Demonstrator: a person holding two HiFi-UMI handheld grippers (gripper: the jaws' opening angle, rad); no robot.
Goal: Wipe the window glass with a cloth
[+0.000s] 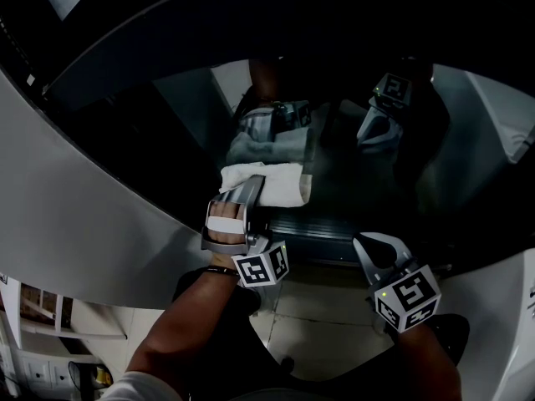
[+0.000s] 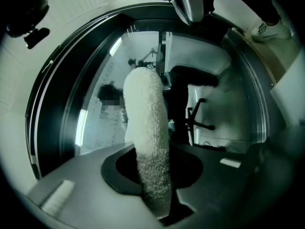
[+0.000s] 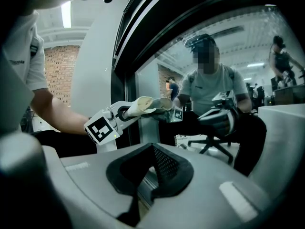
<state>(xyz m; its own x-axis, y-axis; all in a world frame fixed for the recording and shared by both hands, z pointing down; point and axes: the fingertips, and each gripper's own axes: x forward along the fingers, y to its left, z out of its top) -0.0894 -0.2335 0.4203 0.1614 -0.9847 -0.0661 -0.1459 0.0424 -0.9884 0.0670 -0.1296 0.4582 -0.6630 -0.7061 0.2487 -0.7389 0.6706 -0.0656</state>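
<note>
My left gripper point(image 1: 253, 192) is shut on a folded white cloth point(image 1: 272, 184) and holds it against the window glass point(image 1: 368, 186), low on the pane. In the left gripper view the fluffy cloth point(image 2: 147, 128) stands up between the jaws of my left gripper point(image 2: 153, 178), its end flat on the glass point(image 2: 95, 123). My right gripper point(image 1: 373, 249) hangs to the right, near the sill, shut with nothing in it. The right gripper view shows my right gripper point(image 3: 151, 150) closed, and the left gripper point(image 3: 123, 112) with the cloth point(image 3: 143, 104) on the glass point(image 3: 228, 51).
A dark window frame point(image 1: 109, 65) curves round the pane, with a white wall point(image 1: 75, 215) at its left. A sill track point(image 1: 322, 234) runs below the cloth. The glass reflects both grippers and the person. An office chair point(image 3: 215, 143) shows in the glass.
</note>
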